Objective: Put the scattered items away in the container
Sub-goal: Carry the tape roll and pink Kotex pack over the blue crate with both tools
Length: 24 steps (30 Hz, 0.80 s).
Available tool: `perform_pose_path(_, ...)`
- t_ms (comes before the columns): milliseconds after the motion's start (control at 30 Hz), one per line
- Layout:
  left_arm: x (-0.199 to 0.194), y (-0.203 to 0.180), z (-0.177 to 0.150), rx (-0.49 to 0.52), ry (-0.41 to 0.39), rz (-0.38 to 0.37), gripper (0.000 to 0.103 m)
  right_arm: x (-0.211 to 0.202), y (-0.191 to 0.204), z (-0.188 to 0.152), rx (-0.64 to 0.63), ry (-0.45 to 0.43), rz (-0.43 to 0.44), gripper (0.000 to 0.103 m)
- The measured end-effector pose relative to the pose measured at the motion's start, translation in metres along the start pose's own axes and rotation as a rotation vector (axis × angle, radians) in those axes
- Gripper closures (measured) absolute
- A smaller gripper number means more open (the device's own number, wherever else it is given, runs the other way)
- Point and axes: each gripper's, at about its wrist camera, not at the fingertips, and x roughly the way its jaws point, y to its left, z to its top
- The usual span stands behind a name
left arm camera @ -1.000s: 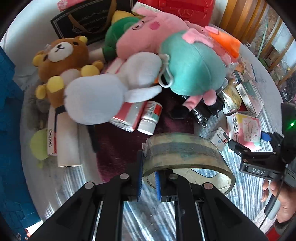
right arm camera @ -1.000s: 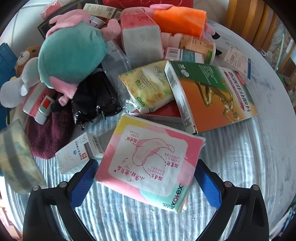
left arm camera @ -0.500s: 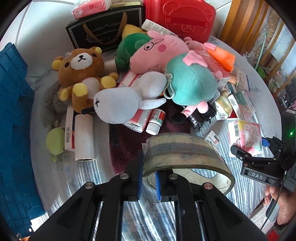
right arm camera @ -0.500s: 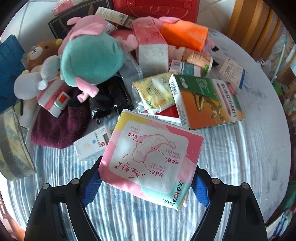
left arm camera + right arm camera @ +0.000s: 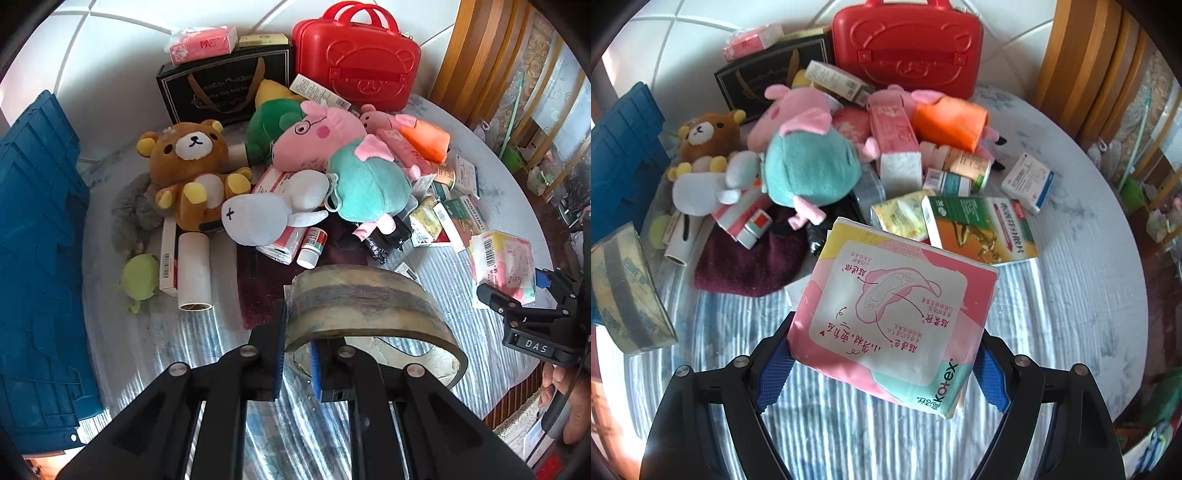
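**K:** Left wrist view first. left gripper (image 5: 297, 356) has its jaws pressed together on the wall of the tape roll (image 5: 369, 306), one pad outside, one inside the ring. Roll hangs clear above the table (image 5: 155, 347). Blue crate (image 5: 37, 266) sits along the left edge, just beside the table. I take that as the container, though only its side shows, so not certain.

**M:** Grip looks thin. Only one wall pinched, roll cantilevered out to the right.

**K:** Agreed. Advice: carry it slowly and keep the wrist from rolling, or the ring may pivot in the pads. Clear the brown bear (image 5: 192, 173) and paper tube (image 5: 194, 273) on the way across, then drop low over the crate.

**M:** Right wrist view?

**K:** right gripper (image 5: 882, 373) has its jaws spread wide and clamped on the pink pad pack (image 5: 894, 314), blue pads on both side edges. Pack is off the table, tilted, above the striped cloth. Green-orange box (image 5: 979, 225) and maroon cloth (image 5: 750, 262) lie beyond it, not touching.

**M:** Soft pack. Risk?

**K:** It squashes; near corner with the logo sags below the fingers. Hold the squeeze and don't swing. The crate is far left in this view, past the tape roll, so the left hand should go in first and get out of the way. Otherwise the two grippers meet over the rim.

**M:** Rest of the pile?

**K:** Plush toys, boxes and bottles are untouched on the table. Plenty left.
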Motion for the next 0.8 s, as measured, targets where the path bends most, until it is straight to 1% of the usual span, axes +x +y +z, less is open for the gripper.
perform_pose_path(233,-0.04,0.009,0.0,0.001,-0.061,-0.016,0.092,-0.054,0.008,0.0,0.006,-0.071,0.006,0.019)
perform_pose_path(433,-0.071,0.018,-0.004,0.002,-0.099,-0.021,0.092,-0.094,0.016,-0.003,0.035,-0.109,0.005,0.019)
perform_pose_path(633,-0.099,0.034,-0.015,0.009,-0.133,-0.024,0.092,-0.127,0.032,-0.007,0.033,-0.153,0.009,0.019)
perform_pose_path(800,-0.113,0.053,-0.024,0.006,-0.155,-0.039,0.092,-0.147,0.047,-0.011,0.043,-0.176,0.012,0.019)
